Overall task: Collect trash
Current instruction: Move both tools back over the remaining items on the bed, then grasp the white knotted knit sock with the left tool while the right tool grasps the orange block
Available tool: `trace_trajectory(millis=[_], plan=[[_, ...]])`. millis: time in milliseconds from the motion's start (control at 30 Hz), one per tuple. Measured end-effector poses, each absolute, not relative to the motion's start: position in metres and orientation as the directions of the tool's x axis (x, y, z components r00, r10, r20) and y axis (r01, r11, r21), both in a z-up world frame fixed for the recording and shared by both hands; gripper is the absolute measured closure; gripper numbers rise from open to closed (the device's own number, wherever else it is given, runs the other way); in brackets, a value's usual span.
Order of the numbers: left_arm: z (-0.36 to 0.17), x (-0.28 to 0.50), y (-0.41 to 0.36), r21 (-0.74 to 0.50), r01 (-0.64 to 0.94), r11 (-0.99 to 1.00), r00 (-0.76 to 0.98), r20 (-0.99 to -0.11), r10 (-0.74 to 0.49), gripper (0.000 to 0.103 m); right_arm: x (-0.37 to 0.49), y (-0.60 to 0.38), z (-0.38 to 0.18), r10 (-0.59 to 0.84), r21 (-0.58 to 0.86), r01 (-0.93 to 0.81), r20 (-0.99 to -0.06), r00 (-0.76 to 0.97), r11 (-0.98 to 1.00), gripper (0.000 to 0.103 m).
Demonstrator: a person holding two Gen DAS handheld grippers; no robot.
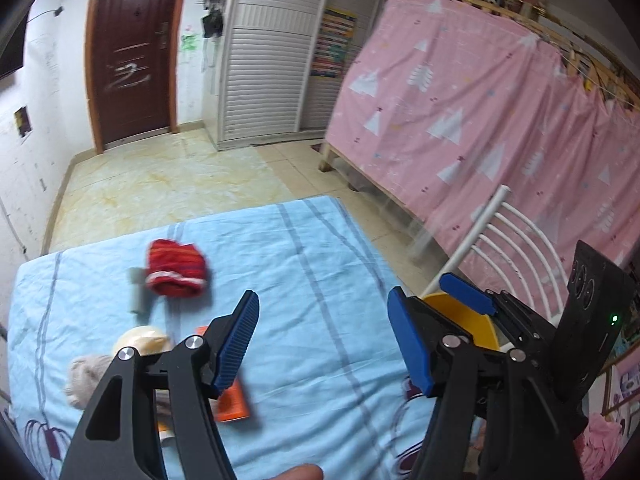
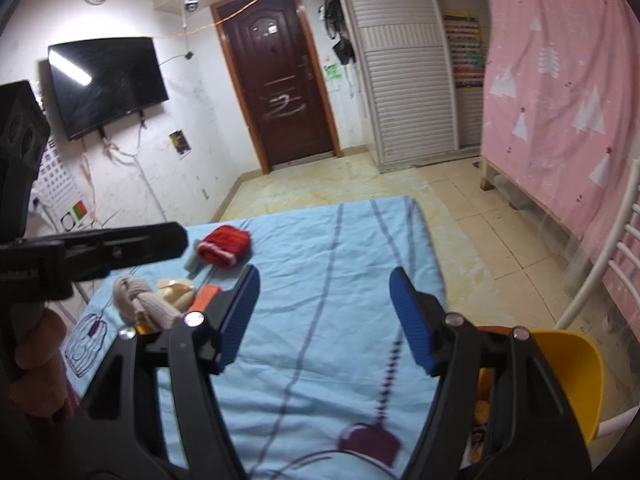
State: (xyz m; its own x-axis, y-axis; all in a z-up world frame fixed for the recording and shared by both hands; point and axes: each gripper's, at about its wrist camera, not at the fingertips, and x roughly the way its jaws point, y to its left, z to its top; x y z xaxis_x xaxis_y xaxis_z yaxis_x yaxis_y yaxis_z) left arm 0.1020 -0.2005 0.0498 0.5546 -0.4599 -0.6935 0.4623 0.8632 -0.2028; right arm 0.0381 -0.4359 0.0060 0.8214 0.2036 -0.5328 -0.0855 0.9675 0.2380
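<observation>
On the light blue sheet [image 1: 304,280] lie a red knitted piece [image 1: 176,268], a grey tube [image 1: 136,292], a cream round item [image 1: 140,340], a beige knitted piece [image 1: 86,376] and an orange packet [image 1: 234,400]. My left gripper [image 1: 324,336] is open and empty above the sheet, right of the packet. My right gripper [image 2: 324,316] is open and empty above the sheet. In the right wrist view the red piece [image 2: 224,250], cream item [image 2: 176,290], beige piece [image 2: 140,300] and orange packet [image 2: 206,296] lie to its left. The right gripper also shows in the left wrist view [image 1: 444,304].
A yellow bin [image 2: 568,376] stands right of the bed, also in the left wrist view [image 1: 460,320], beside a white chair [image 1: 508,248]. A pink curtain [image 1: 480,120] hangs on the right. Tiled floor [image 2: 460,200], a brown door [image 2: 280,80] and a wall television [image 2: 104,84] lie ahead.
</observation>
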Motion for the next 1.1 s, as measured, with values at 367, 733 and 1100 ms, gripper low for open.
trace_trajectory(millis=[367, 733, 1100], plan=[[0.037, 0.117, -0.107, -0.173, 0.273, 0.946, 0.617, -0.723, -0.310, 0.040, 0.058, -0.375, -0.002, 0.297, 0.235, -0.195, -0.562, 0.772, 0.952, 0.038], [0.015, 0.123, -0.057, -0.111, 0.171, 0.979, 0.615, -0.765, -0.194, 0.039, 0.075, -0.329, -0.013, 0.343, 0.236, -0.249, -0.595, 0.727, 0.939, 0.038], [-0.025, 0.136, -0.044, -0.101, 0.177, 0.979, 0.554, -0.812, -0.184, 0.039, 0.092, -0.301, -0.025, 0.344, 0.225, -0.261, -0.633, 0.694, 0.939, 0.035]])
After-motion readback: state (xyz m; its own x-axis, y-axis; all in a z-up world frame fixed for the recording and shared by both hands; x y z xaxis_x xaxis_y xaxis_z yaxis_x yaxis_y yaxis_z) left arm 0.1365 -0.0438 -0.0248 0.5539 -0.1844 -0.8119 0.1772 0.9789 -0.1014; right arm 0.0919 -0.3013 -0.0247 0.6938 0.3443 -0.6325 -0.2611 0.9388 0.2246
